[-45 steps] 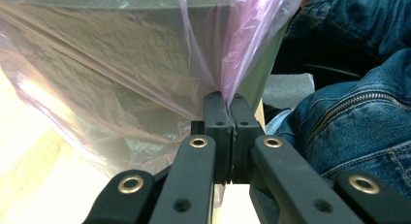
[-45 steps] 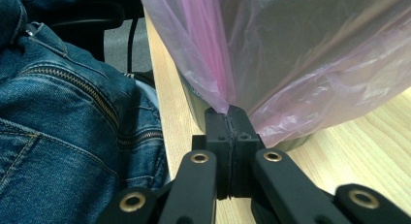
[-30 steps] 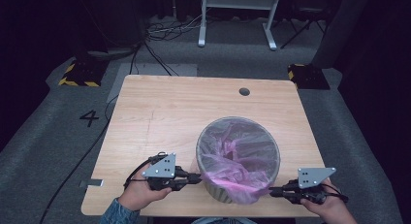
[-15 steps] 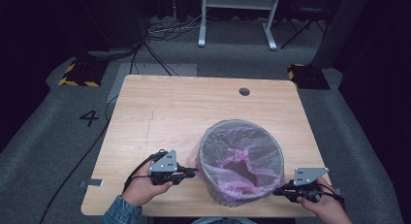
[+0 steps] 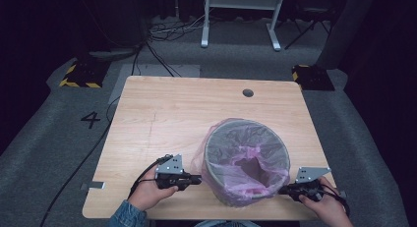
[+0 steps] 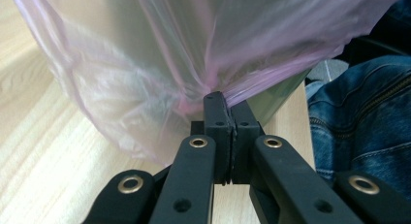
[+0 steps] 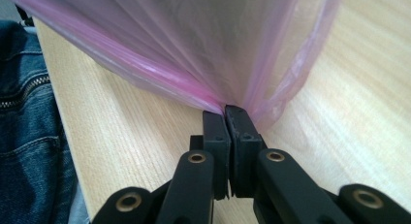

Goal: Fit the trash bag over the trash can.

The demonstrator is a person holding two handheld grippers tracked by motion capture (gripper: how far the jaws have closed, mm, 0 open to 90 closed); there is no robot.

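The bin (image 5: 246, 160) stood on the counter (image 5: 167, 114), near its front edge and right of centre, w/ a pink bag (image 5: 255, 158) lining it and folded over the rim. The bag's loose skirt hung down the outside wall.

The left hand-held gripper (image 5: 198, 178) sat just beside the bin's left side, low, jaws clenched on a pinch of bag film (image 6: 213, 90); in the left gripper view the pads met w/ the plastic gathered into a tight pleat right at the tips. The right hand-held gripper (image 5: 281, 190) was at the bin's lower right, near the counter's front edge, likewise clamped on a fold of the bag (image 7: 223, 107), film fanning up and away from the tips.

Risks from here, as I judged it:
- Thin film, both pinches at the very tips. A hard or uneven pull would prob. tear it or let it slip out.
- The bin looked light; pulling down or sideways on one side only could tip it or drag it toward the front edge, which was close.
- Pull too far and the bag's top could ride off the rim on the far side.

Denim (image 6: 358, 117) showed past the counter edge, so the person stood close to it.
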